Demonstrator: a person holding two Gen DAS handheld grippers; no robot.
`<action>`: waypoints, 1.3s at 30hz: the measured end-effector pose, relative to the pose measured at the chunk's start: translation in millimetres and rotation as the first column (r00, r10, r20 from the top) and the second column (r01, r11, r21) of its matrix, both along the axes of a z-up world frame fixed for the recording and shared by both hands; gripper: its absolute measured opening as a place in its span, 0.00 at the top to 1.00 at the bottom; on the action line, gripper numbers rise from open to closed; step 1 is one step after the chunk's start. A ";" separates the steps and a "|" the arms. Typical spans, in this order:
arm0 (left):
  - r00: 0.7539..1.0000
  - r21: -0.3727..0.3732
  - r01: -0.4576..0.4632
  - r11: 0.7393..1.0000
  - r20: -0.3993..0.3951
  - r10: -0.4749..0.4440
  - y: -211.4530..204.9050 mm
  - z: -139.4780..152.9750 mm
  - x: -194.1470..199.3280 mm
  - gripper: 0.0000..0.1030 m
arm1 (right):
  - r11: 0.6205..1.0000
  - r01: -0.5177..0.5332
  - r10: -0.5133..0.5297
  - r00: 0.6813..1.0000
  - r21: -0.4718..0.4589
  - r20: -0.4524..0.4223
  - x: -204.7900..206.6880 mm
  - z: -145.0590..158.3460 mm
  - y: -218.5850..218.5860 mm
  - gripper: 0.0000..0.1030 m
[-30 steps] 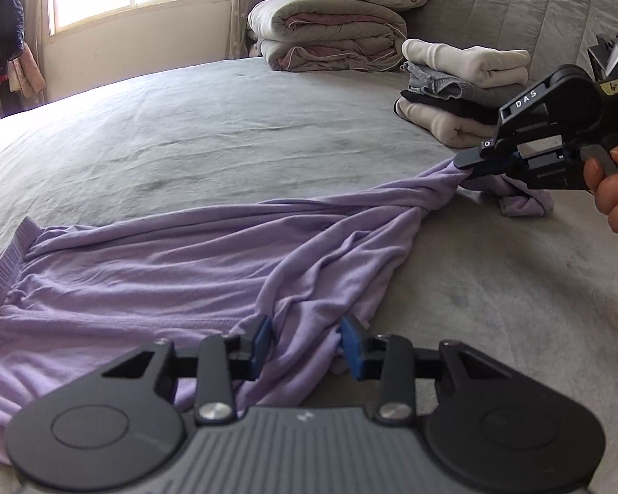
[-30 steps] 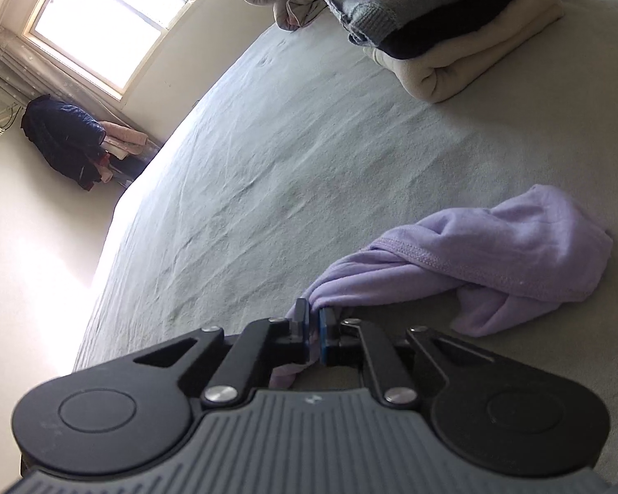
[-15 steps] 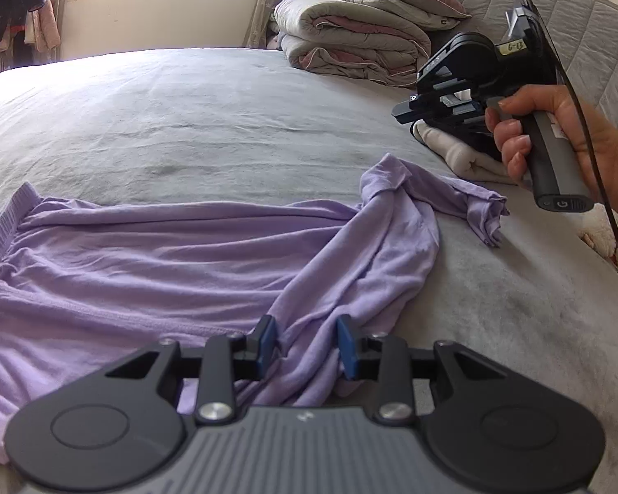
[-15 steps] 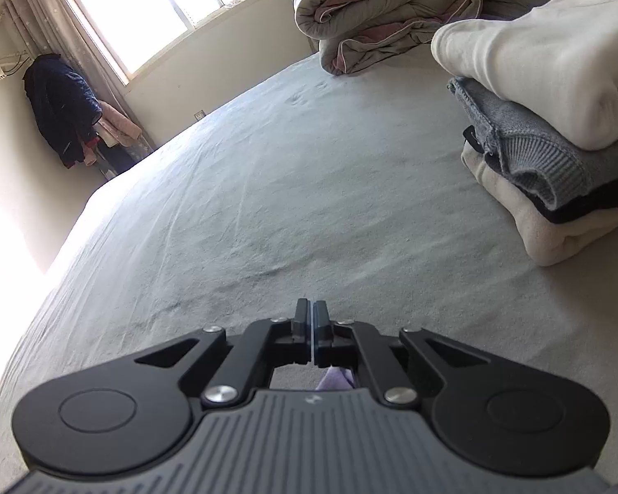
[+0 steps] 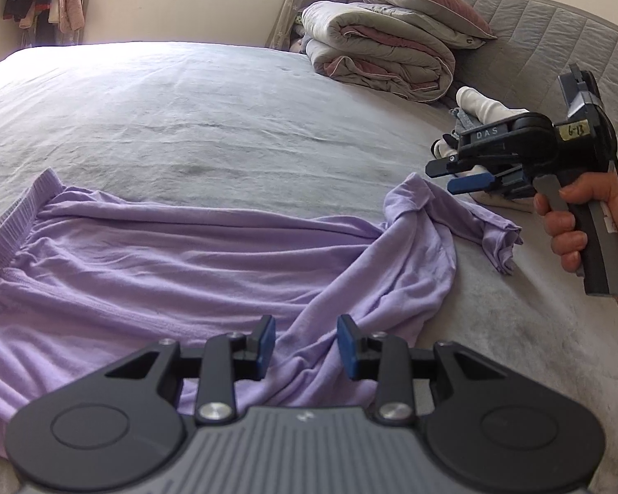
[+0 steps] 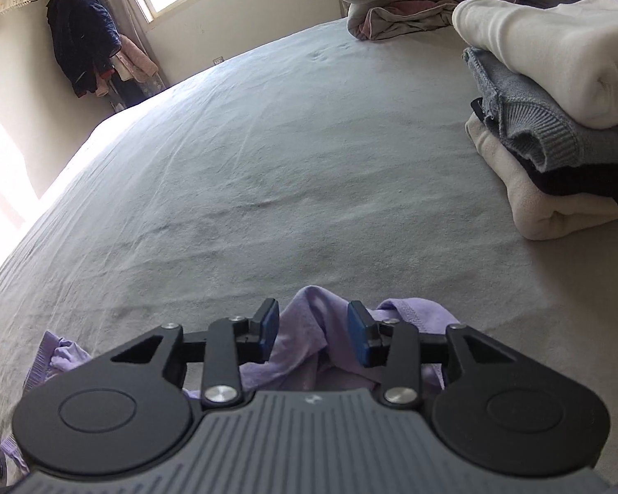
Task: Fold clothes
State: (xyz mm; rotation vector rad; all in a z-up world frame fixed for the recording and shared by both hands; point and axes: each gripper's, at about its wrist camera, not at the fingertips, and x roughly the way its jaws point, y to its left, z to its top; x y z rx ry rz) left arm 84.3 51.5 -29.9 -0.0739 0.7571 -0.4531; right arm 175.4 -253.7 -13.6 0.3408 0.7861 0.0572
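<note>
Left wrist view shows the lilac garment (image 5: pixel 185 271) spread rumpled on the bed (image 5: pixel 226 123), soft and limp, best pinched at its hem, both grippers' jaws apart and empty.

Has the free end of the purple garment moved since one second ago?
Yes. The purple garment's end now lies loose on the bed, released from the right claw.

Garment (image 5: pixel 193 263) spread on bed (image 5: pixel 210 123), clothes stack (image 6: pixel 556 123) right, rolled quilt (image 5: pixel 383 57) behind.
</note>
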 end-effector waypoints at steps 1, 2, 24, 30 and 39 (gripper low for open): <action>1.000 0.000 -0.001 1.000 0.002 0.001 -0.1 0.5 -0.3 0.67 | 1.000 -0.004 0.004 1.000 -0.012 -0.002 -5.3 0.1 -2.2 0.59; 1.000 0.001 -0.001 1.000 0.004 0.001 -0.3 0.9 -0.6 0.68 | 1.000 -0.007 0.006 1.000 -0.023 -0.005 -10.6 -0.1 -4.4 0.60; 1.000 0.021 -0.006 1.000 -0.010 0.007 -1.5 -4.6 3.0 0.71 | 0.890 -0.018 0.023 1.000 -0.456 0.004 -10.7 -25.8 16.7 0.98; 1.000 0.011 -0.017 1.000 -0.017 0.017 0.1 -3.7 4.6 0.71 | 0.881 0.067 -0.021 0.995 -0.468 0.101 4.1 14.2 9.6 0.98; 1.000 0.015 -0.012 1.000 -0.023 0.013 1.6 -6.3 6.8 0.71 | 0.859 0.178 -0.096 0.977 -0.480 0.190 53.2 41.1 9.7 1.00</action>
